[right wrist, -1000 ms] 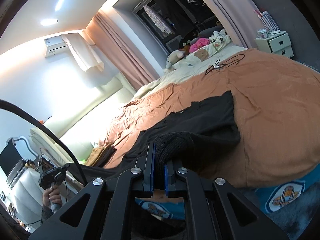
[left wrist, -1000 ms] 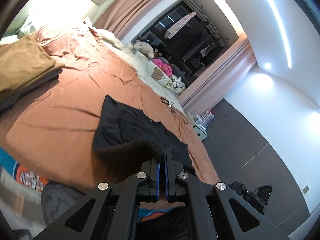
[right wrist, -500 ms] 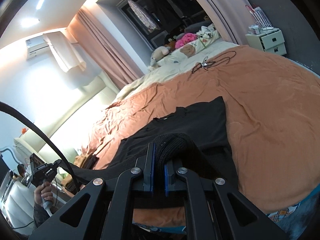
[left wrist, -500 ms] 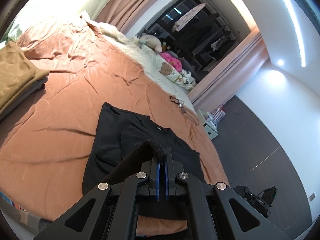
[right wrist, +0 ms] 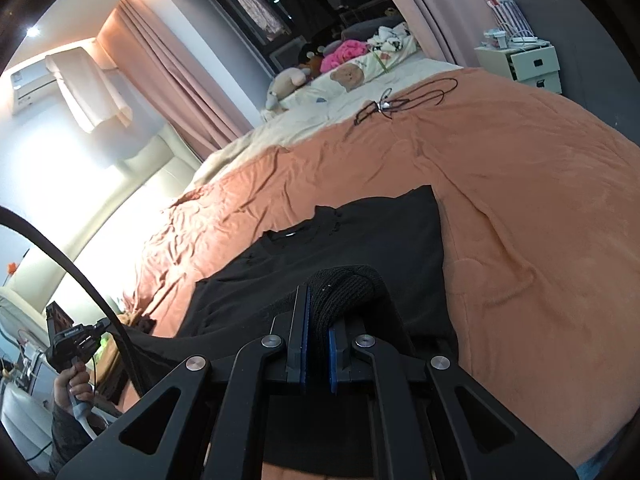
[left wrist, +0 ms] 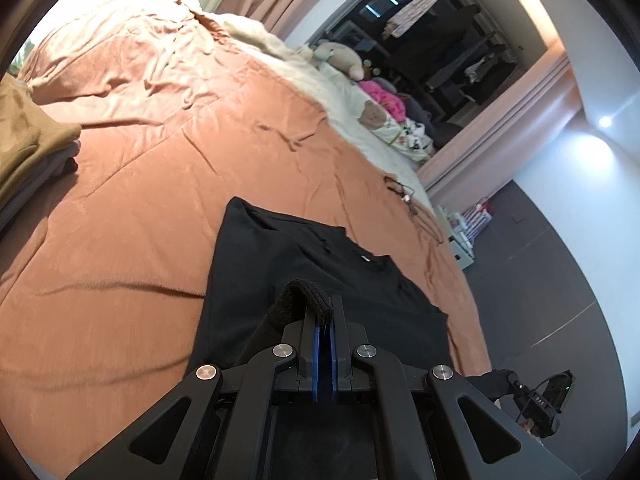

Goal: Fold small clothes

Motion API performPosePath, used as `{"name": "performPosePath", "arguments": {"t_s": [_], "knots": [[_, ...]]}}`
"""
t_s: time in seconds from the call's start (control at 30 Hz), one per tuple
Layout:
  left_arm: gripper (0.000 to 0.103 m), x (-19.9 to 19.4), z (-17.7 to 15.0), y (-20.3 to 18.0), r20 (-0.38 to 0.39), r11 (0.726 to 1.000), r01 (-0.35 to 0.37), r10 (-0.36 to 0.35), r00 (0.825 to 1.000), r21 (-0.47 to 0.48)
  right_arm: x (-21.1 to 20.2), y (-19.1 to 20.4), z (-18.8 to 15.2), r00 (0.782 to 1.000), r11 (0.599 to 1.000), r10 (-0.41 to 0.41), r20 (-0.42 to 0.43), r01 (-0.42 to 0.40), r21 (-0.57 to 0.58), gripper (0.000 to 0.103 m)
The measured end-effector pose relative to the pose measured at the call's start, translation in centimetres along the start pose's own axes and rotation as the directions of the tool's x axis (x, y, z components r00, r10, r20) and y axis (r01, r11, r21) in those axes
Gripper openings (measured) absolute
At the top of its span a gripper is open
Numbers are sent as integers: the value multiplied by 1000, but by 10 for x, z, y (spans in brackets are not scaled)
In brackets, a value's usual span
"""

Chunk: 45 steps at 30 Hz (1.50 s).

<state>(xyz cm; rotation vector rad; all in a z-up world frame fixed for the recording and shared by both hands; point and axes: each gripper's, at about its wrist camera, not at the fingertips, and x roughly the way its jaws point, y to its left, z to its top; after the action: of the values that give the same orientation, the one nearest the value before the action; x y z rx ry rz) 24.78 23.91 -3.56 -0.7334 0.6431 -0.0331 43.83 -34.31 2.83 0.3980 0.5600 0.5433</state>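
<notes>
A black shirt point(left wrist: 304, 264) lies on the orange bedspread point(left wrist: 152, 184), collar towards the pillows. My left gripper point(left wrist: 325, 304) is shut on the shirt's ribbed bottom hem point(left wrist: 298, 292) and holds it raised above the shirt's body. In the right wrist view the same shirt point(right wrist: 360, 240) spreads ahead, and my right gripper point(right wrist: 318, 300) is shut on the other corner of the ribbed hem point(right wrist: 348, 284), also lifted over the shirt. The lower part of the shirt hangs under both grippers and is hidden.
A stack of folded tan and grey clothes point(left wrist: 24, 140) sits at the left of the bed. A black cable point(right wrist: 400, 102) lies on the bedspread beyond the shirt. Pillows and plush toys point(left wrist: 344, 60) line the far end. A white nightstand point(right wrist: 528, 62) stands beside the bed.
Both grippers have carried the hem forward and up over the shirt towards the collar. The bed edge and floor have dropped out of view; more of the shirt's upper part shows.
</notes>
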Motion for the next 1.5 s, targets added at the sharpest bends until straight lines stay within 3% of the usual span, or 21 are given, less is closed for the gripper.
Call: {"name": "performPosePath", "arguments": {"t_s": [0.47,0.7,0.93,1.1,1.23,1.3,1.33,1.37,1.4,1.43,1.5], "knots": [[3,88,63,6,-58,997,-80,81,995,19,78,12,66,997,998,-59,-44,60,3,4],[3,139,97,4,-103,992,-113,118,988,55,124,10,92,989,990,-138,-48,139,20,4],[3,195,114,16,-158,983,-172,181,971,66,174,7,110,972,974,-218,-91,223,42,4],[4,231,115,26,-188,971,-214,231,955,106,207,-1,120,962,966,-240,-134,250,69,4],[8,255,115,33,-252,963,-240,264,931,121,231,-9,126,958,966,-213,-192,236,106,7],[13,255,115,33,-261,962,-236,265,928,135,232,-9,131,958,967,-208,-199,231,104,17],[25,253,115,32,-258,961,-236,267,929,146,230,-4,133,959,970,-208,-194,228,85,24],[35,251,115,31,-248,957,-242,276,928,160,227,-4,138,961,972,-210,-180,226,72,48],[60,247,115,28,-230,950,-256,294,928,179,223,-2,140,963,972,-215,-162,227,57,74],[75,242,116,26,-207,944,-265,304,930,197,216,3,143,966,973,-223,-133,230,36,79],[78,234,116,22,-172,938,-260,302,938,229,207,5,142,970,977,-213,-114,215,4,79]]}}
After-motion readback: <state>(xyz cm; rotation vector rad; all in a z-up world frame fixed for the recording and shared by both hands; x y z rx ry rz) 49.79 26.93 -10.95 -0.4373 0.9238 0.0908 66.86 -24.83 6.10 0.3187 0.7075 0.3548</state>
